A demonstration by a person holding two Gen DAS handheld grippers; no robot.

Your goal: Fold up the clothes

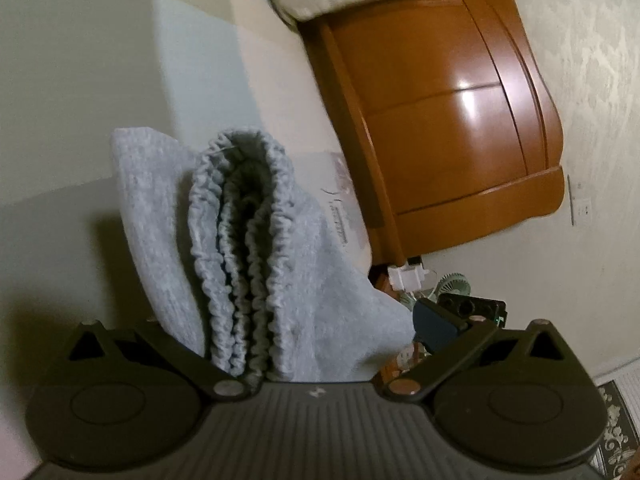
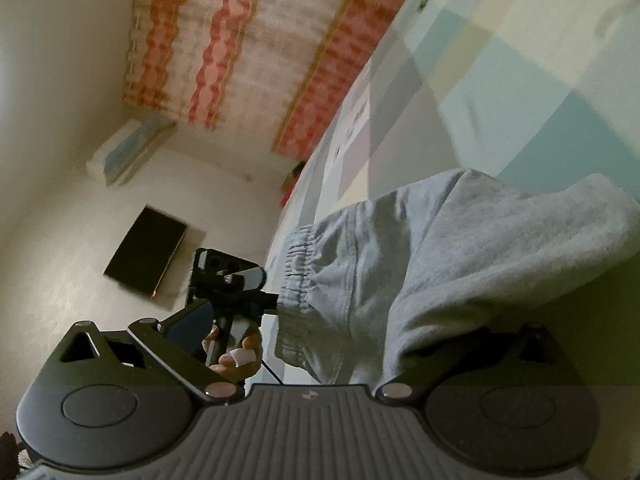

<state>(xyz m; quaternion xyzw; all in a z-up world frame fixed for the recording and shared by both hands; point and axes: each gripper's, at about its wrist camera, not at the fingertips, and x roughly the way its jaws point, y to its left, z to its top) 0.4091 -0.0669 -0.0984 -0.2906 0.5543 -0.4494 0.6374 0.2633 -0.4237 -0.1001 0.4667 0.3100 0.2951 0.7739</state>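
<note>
Both tongs spread wide with grey sweatpants (image 1: 256,248) draped between the fingers; whether either grips, I cannot tell. The left gripper (image 1: 304,344) meets the waistband, the right gripper (image 2: 360,344) a leg, above the bed (image 2: 520,80). Judged mid-fold: next, lay cloth flat.

both cameras sit just behind their tongs, tilted, very close to the grey garment (image 1: 256,240) that fills the foreground. the left wrist view faces the wooden headboard (image 1: 440,100) and wall; the right wrist view faces the curtains (image 2: 240,48). they share the garment and the patchwork bed (image 2: 520,60).
</note>
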